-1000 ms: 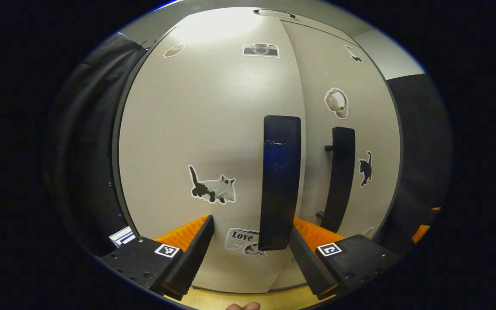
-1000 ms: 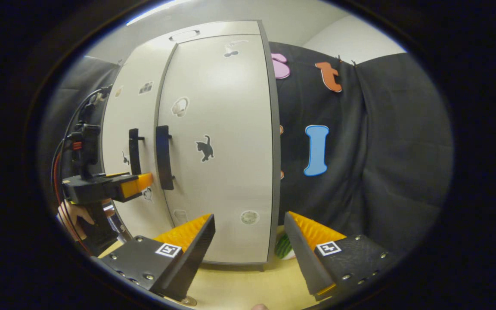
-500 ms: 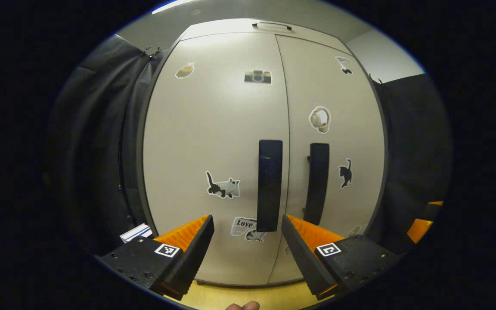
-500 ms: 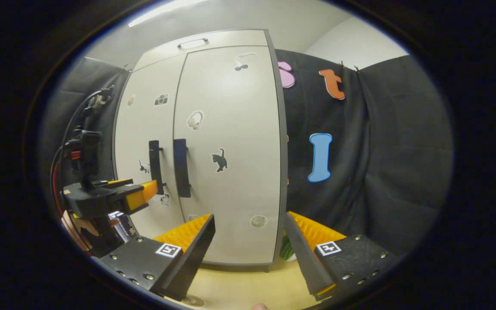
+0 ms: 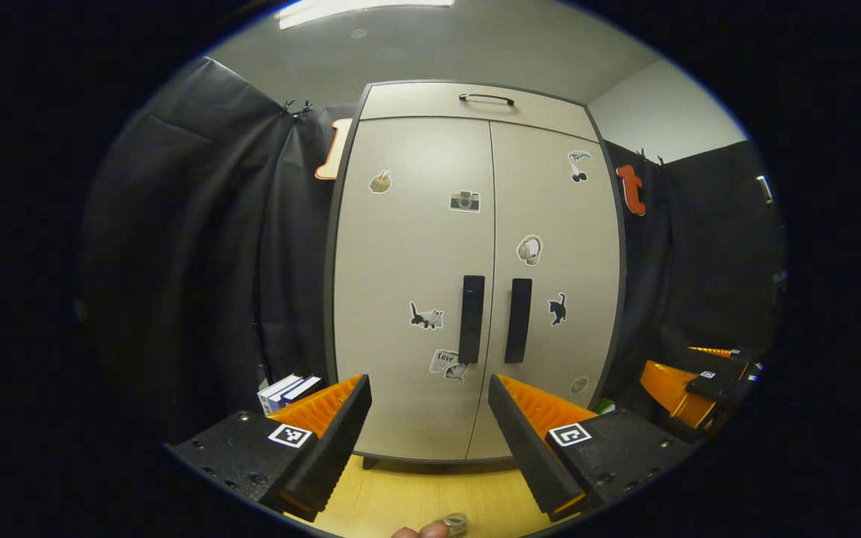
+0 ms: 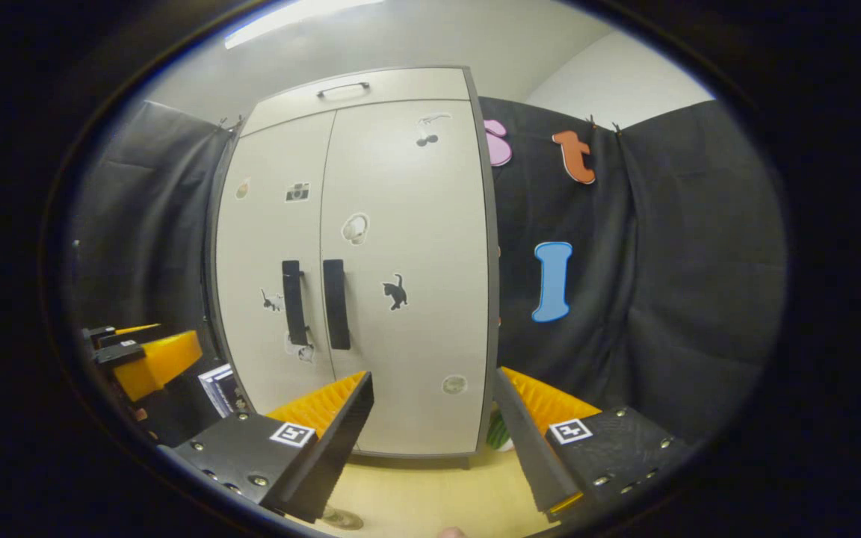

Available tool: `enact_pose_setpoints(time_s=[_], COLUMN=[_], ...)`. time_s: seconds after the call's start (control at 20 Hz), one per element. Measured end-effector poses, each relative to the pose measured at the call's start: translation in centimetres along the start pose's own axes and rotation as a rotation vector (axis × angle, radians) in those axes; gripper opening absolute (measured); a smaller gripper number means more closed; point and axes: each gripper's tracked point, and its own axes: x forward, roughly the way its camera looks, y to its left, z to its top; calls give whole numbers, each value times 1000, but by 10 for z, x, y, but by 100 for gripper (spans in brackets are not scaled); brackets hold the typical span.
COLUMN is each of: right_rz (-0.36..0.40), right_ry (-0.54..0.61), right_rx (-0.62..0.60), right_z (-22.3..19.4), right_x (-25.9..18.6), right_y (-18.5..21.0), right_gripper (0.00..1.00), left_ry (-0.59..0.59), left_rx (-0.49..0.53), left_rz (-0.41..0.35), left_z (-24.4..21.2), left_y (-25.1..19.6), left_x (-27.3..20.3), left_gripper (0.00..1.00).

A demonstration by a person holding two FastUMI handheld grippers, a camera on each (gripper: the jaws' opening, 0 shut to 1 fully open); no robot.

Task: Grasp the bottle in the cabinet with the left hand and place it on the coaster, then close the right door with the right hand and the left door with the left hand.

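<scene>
now, cabinet [image 5: 475, 224]: seen front-on in the left gripper view, standing on a light wooden table [image 5: 415, 497]; in the right gripper view [image 6: 400, 224] it is seen at a slant from its right side.
left door [image 5: 412, 299]: flush with the cabinet front, its dark handle [image 5: 471, 319] upright beside the centre seam.
right door [image 5: 554, 299]: also flush, its dark handle [image 5: 518, 320] just beside the other; the two doors meet with no gap.
stickers: cats, a camera and others are scattered over both doors.
left gripper [image 5: 428, 426]: held back from the doors, well apart from both handles, fingers spread wide with nothing between them; the right gripper view catches it from the side at its left edge [image 6: 148, 359].
right gripper [image 6: 432, 422]: fingers spread wide and empty, aimed at the cabinet's right lower corner; the left gripper view has it low at the right edge [image 5: 688, 381].
bottle: cannot tell where it stands; a small round clear thing [image 5: 456, 523] at the bottom edge of the left gripper view and a round thing [image 6: 341, 517] at the bottom of the right gripper view may be parts of it or of the coaster.
books [image 5: 287, 390]: upright to the left of the cabinet base; the right gripper view has them too [image 6: 219, 388].
green thing [image 6: 498, 432]: striped, on the table by the cabinet's right foot, clearer in the right gripper view.
thumb tip [image 5: 419, 531]: at the bottom edge of the left gripper view.
</scene>
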Motion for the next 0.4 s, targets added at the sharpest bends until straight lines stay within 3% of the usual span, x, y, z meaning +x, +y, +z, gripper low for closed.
enact_pose_setpoints(time_s=[0.4], right_rz=[18], right_ry=[4], right_rx=[-8], right_z=[-1], right_x=[-29], right_y=[10], right_gripper=[98], left_ry=[10], left_rx=[11], left_rz=[19], left_z=[-14], left_y=[6], left_x=[-33], left_gripper=[96])
